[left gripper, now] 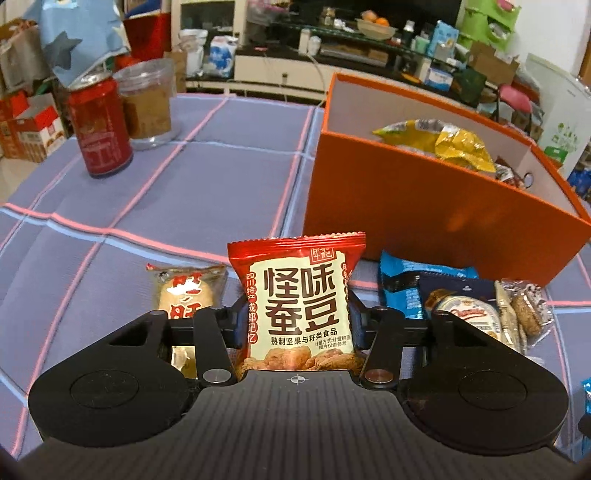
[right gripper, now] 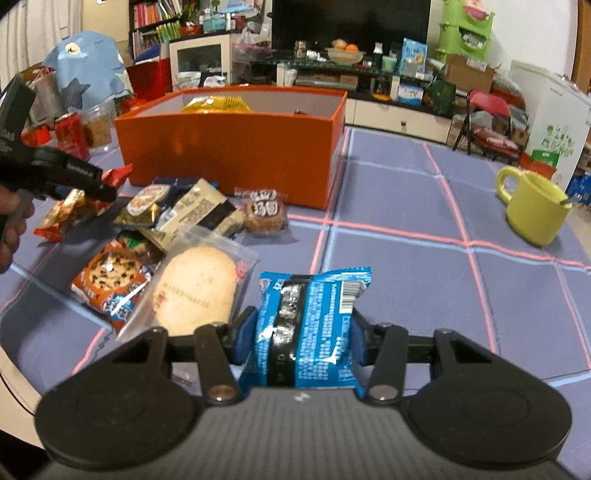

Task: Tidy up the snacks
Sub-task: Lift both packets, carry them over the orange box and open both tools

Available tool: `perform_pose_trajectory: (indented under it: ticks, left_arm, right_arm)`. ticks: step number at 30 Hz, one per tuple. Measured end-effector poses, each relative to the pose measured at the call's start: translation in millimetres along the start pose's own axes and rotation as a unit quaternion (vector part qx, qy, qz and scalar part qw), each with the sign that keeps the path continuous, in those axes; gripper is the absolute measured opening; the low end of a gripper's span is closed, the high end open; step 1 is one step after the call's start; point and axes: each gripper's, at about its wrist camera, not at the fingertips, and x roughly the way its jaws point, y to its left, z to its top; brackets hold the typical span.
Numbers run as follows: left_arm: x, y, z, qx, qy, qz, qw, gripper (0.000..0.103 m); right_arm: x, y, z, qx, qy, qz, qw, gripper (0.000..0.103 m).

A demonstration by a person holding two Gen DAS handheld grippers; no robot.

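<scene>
A cluttered living room: dark television (right gripper: 351,22) above a low white cabinet (right gripper: 399,118), perhaps bookshelves (right gripper: 155,22) left.

On the tablecloth (right gripper: 406,206), the snack pile (right gripper: 177,236) lies just before the box (right gripper: 229,147), which holds a bag (right gripper: 216,103); a mug (right gripper: 532,210) stands well apart right, can (left gripper: 99,129) and jar (left gripper: 147,103) far left.

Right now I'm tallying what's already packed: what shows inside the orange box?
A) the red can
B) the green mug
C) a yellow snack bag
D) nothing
C: a yellow snack bag sticks up above the rim of the orange box.
</scene>
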Motion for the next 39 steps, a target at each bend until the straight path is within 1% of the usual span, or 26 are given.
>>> perform_pose_trajectory:
  ticks: [4, 8, 10, 12, 16, 19, 22, 24, 28, 30, 33, 36, 39]
  left_arm:
    - [-18, 0, 1, 0.011, -0.024, -0.011, 0.9996, 0.015]
    - [-39, 2, 5, 0.008, -0.052, -0.027, 0.9982, 0.014]
    - [-51, 3, 6, 0.009, -0.07, -0.044, 0.9966, 0.015]
    - [-61, 8, 9, 0.003, -0.084, -0.072, 0.9939, 0.015]
    - [-73, 16, 14, -0.024, -0.083, -0.107, 0.9904, 0.015]
    - [-80, 18, 18, -0.032, -0.091, -0.11, 0.9893, 0.015]
    - [-88, 18, 21, -0.038, -0.098, -0.127, 0.9863, 0.015]
    - [-94, 16, 22, -0.032, -0.105, -0.137, 0.9846, 0.015]
    - [-101, 2, 29, -0.004, -0.119, -0.115, 0.9862, 0.015]
    - [-100, -8, 35, 0.01, -0.124, -0.107, 0.9865, 0.015]
    - [-90, -24, 47, 0.035, -0.122, -0.102, 0.9866, 0.015]
    - [-75, -38, 64, 0.049, -0.12, -0.098, 0.9868, 0.015]
    - [-59, -49, 80, 0.055, -0.113, -0.095, 0.9875, 0.015]
  right_arm:
    - [-6, 1, 6, -0.001, -0.012, 0.004, 1.0, 0.051]
    - [-10, 5, 11, 0.0, -0.021, 0.012, 1.0, 0.051]
    - [-11, 7, 12, -0.001, -0.024, 0.016, 1.0, 0.051]
    - [-15, 7, 14, -0.001, -0.029, 0.019, 0.999, 0.051]
    - [-19, 7, 18, 0.006, -0.037, 0.026, 0.999, 0.051]
    - [-21, 5, 20, 0.01, -0.04, 0.032, 0.999, 0.051]
    - [-25, 4, 24, 0.014, -0.047, 0.039, 0.998, 0.051]
    - [-29, 5, 27, 0.013, -0.054, 0.042, 0.998, 0.051]
    - [-33, 9, 32, 0.01, -0.06, 0.049, 0.997, 0.051]
    - [-34, 9, 43, 0.008, -0.074, 0.051, 0.996, 0.051]
    - [-28, 8, 74, -0.003, -0.103, 0.048, 0.994, 0.051]
    - [-8, 6, 111, -0.007, -0.113, 0.05, 0.992, 0.051]
    - [17, 3, 148, 0.007, -0.118, 0.06, 0.991, 0.051]
